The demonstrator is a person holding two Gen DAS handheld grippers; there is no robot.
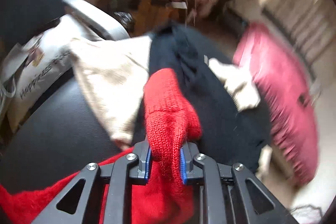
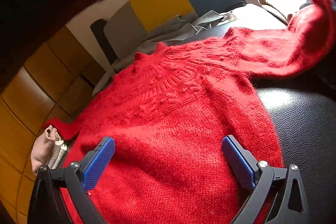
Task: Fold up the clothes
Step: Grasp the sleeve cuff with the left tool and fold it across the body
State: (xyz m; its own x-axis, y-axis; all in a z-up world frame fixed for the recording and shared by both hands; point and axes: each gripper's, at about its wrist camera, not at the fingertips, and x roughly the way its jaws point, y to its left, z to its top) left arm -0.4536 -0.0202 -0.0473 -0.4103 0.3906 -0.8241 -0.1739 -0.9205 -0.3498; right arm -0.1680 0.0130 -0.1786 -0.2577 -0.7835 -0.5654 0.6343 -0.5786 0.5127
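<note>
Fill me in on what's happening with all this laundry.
A person with a gripper in each hand is folding a red sweater spread on a black leather surface. The left gripper has pinched one sleeve and holds it lifted. The right gripper hovers wide open over the sweater's body, gripping nothing. Other clothes lie nearby.

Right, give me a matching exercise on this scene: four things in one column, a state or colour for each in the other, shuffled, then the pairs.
Things:
1. left gripper
2. right gripper
3. red sweater body
4. cushion

States or colours:
A. pink, lying beside the dark garment
B. spread flat on the black leather surface
C. jaws wide apart, nothing pinched
D. shut on the red sleeve

Pairs: 1-D, 2-C, 3-B, 4-A
</note>
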